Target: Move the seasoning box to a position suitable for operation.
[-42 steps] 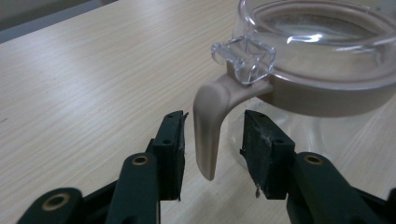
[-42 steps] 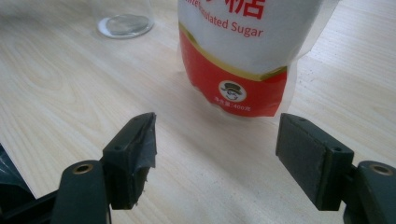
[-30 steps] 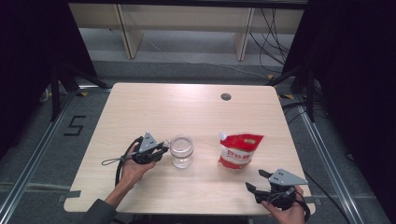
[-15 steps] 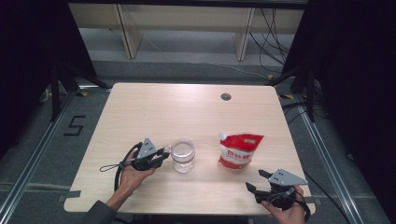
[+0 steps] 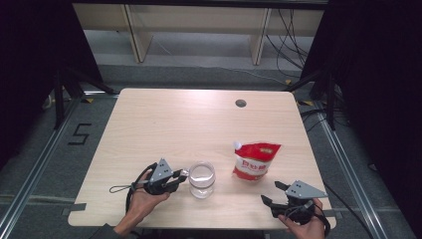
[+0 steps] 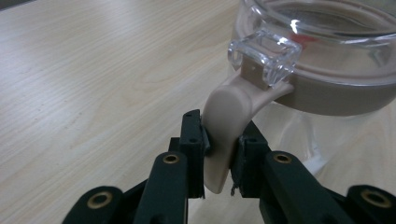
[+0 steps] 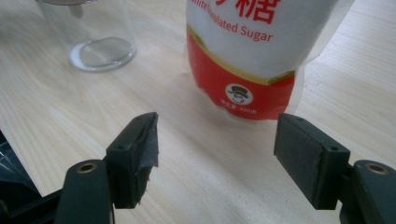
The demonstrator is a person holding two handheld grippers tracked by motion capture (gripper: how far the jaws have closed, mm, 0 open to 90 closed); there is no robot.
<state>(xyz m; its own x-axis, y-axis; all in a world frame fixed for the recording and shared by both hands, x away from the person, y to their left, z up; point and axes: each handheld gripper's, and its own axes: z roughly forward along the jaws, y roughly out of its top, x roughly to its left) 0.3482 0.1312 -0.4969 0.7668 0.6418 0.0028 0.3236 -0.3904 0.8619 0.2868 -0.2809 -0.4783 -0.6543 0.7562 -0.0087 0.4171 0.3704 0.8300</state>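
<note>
left gripper (image 6: 219, 161) pinching jar (image 5: 202, 179) latch tab (image 6: 224, 121), lower centre, steadying it | right gripper (image 7: 217, 154) waiting spread before sugar pouch (image 7: 252, 51)

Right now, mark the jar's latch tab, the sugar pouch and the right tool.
latch tab (image 6: 224, 126), left gripper view, beige flap between the jaws
sugar pouch (image 5: 256, 162), high view, red front panel
right tool (image 5: 271, 193), high view, midway between its fingertips

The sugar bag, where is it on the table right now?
In the high view the sugar bag stands right of centre on the table, just right of the glass jar and ahead of the open right gripper.
</note>
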